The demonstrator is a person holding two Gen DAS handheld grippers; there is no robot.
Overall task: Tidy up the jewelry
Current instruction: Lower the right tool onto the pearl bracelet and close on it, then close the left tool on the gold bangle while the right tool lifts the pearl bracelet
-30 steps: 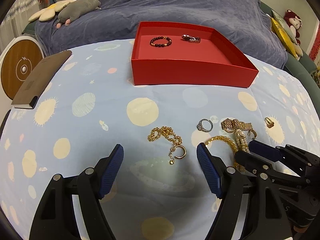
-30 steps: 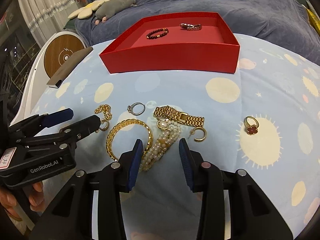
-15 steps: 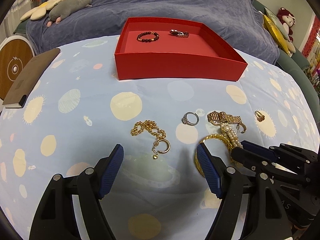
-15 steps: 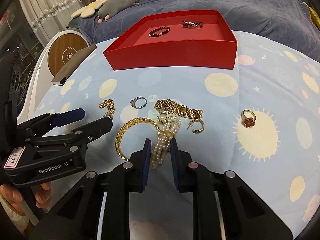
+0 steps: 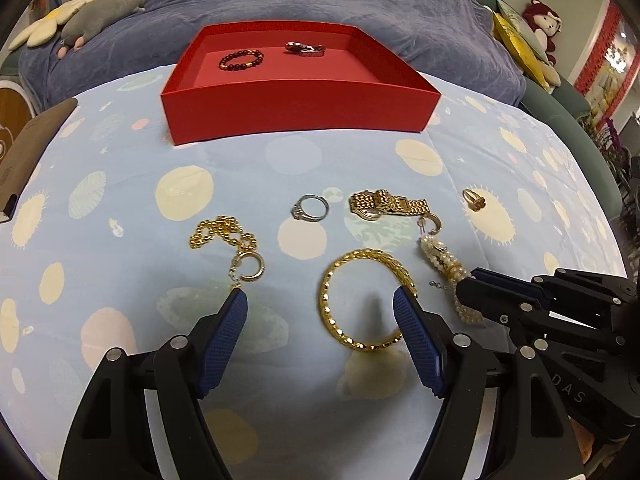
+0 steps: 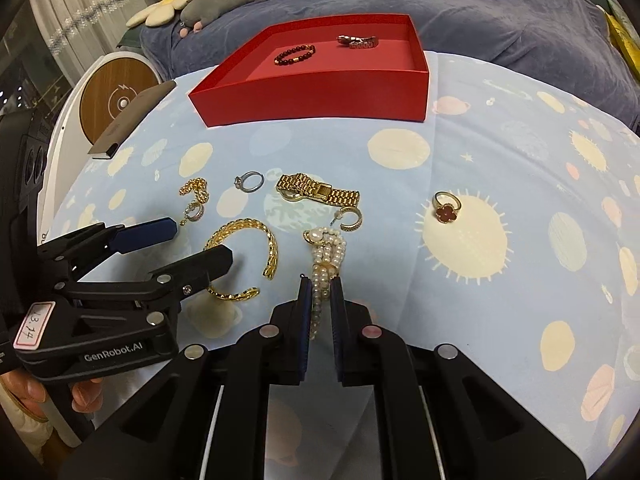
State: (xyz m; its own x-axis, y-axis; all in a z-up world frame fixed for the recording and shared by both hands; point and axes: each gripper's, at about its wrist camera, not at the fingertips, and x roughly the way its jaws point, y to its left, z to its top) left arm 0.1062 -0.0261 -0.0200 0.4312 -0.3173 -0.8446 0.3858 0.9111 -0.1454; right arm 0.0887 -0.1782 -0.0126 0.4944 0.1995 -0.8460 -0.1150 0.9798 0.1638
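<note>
A red tray (image 5: pixel 296 108) (image 6: pixel 316 100) at the back holds a dark bead bracelet (image 5: pixel 241 59) and a silver piece (image 5: pixel 305 49). Loose jewelry lies on the spotted cloth: a gold chain (image 5: pixel 228 240), a silver ring (image 5: pixel 310 208), a gold watch band (image 5: pixel 388 205), a red-stone ring (image 6: pixel 447 208), a hoop earring (image 6: pixel 350 220) and a gold bangle (image 5: pixel 362 298). My left gripper (image 5: pixel 320 320) is open with the bangle partly between its fingers. My right gripper (image 6: pixel 321 300) is shut on the pearl bracelet (image 6: pixel 326 258), which still lies on the cloth.
A brown notebook (image 6: pixel 132 118) lies at the cloth's left edge, beside a round wooden-faced device (image 6: pixel 116 104). A blue blanket (image 5: pixel 320 4) and plush toys (image 5: pixel 80 16) lie behind the tray. More plush toys (image 5: pixel 536 28) sit at the far right.
My right gripper has closed from half open onto the pearl bracelet. My left gripper has shifted right, from facing the gold chain to over the gold bangle.
</note>
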